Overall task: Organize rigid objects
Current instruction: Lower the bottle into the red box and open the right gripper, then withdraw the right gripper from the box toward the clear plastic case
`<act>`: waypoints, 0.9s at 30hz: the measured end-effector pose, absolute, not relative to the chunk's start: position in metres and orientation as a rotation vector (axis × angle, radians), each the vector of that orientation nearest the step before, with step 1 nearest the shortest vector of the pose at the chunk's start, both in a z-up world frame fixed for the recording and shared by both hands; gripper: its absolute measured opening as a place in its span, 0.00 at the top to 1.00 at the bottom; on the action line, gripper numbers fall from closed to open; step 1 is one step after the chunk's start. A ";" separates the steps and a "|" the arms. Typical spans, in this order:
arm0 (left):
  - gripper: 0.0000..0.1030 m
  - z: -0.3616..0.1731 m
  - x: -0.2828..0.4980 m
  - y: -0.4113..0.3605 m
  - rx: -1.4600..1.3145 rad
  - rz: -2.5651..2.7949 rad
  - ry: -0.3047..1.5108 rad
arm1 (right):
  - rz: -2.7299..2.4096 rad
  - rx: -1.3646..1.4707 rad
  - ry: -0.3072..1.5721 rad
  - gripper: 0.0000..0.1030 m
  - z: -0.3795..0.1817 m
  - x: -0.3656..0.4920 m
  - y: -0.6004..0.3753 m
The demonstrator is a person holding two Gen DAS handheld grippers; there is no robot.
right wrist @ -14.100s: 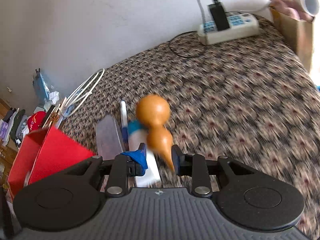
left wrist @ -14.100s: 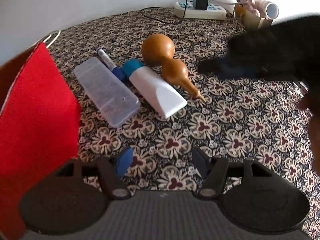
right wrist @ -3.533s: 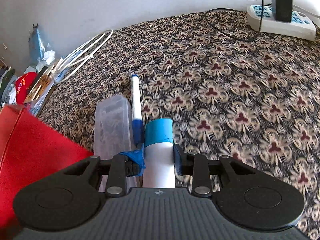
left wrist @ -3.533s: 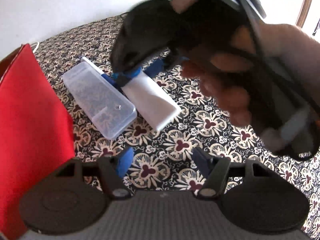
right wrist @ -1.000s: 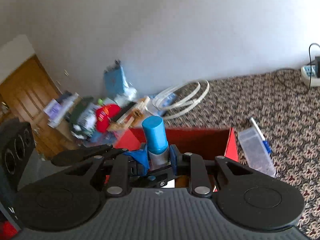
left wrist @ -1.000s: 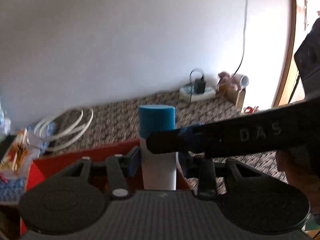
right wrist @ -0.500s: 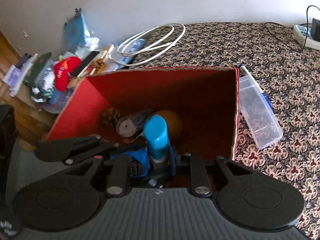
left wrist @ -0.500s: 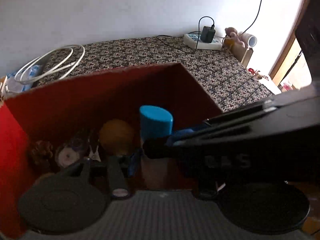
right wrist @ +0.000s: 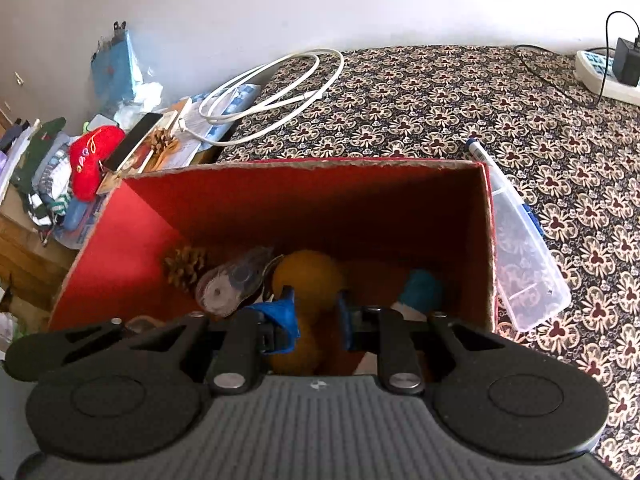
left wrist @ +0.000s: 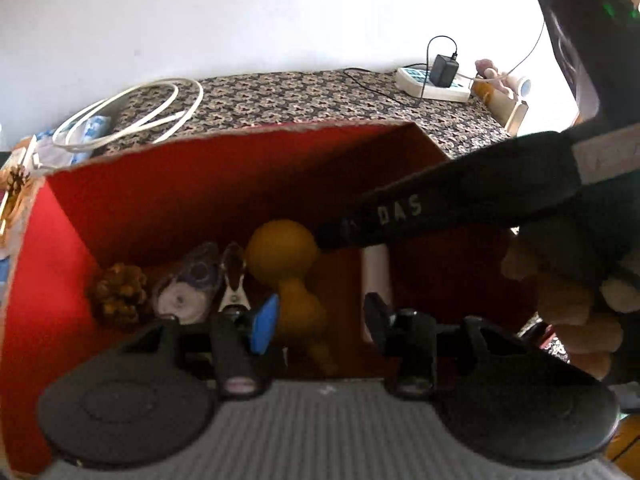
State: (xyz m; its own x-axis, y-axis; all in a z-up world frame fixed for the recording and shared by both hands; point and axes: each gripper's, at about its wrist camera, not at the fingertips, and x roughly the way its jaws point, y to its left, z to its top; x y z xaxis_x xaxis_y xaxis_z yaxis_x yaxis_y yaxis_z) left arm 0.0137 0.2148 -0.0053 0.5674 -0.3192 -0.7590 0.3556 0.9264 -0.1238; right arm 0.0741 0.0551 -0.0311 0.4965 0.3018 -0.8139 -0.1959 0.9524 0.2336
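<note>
My two grippers hover over a red box, both with jaws apart and holding nothing.

My right gripper (right wrist: 316, 320) and left gripper (left wrist: 320, 320) gape empty above the red box (right wrist: 304, 168). Inside lie an orange gourd (right wrist: 308, 276), a blue-capped white bottle (right wrist: 420, 290), a tape dispenser (right wrist: 232, 280) and a pine cone (right wrist: 186, 266). Just outside the box's right wall, on the patterned cloth (right wrist: 460, 92), sit a clear plastic case (right wrist: 524, 264) and a marker (right wrist: 480, 154). The case looks light, stiff and slick; I judge a grip across its narrow width safest.

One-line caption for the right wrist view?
Open right gripper over red box holding gourd, blue-capped bottle, pinecone.
</note>
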 end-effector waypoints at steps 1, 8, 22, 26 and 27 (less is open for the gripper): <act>0.57 -0.004 0.014 0.216 0.045 -0.389 0.882 | 0.303 0.131 1.004 0.97 -0.031 0.075 0.053; 0.55 0.005 0.021 0.215 0.053 -0.337 0.887 | 0.271 0.181 0.930 0.97 -0.015 0.063 0.040; 0.45 0.017 0.017 0.178 0.162 -0.266 0.897 | 0.251 0.274 0.818 0.96 0.004 0.029 0.008; 0.43 0.022 0.014 0.169 0.183 -0.240 0.895 | 0.253 0.299 0.797 0.95 0.009 0.019 -0.002; 0.43 0.023 0.014 0.167 0.186 -0.232 0.896 | 0.254 0.308 0.797 0.95 0.010 0.018 -0.005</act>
State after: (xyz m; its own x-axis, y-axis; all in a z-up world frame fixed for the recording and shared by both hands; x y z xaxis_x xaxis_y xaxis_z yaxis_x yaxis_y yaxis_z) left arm 0.0137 0.1671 0.0231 0.6027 -0.1221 -0.7886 0.2769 0.9588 0.0632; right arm 0.0182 -0.0053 0.0104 0.6730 0.3365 -0.6586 -0.1068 0.9254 0.3636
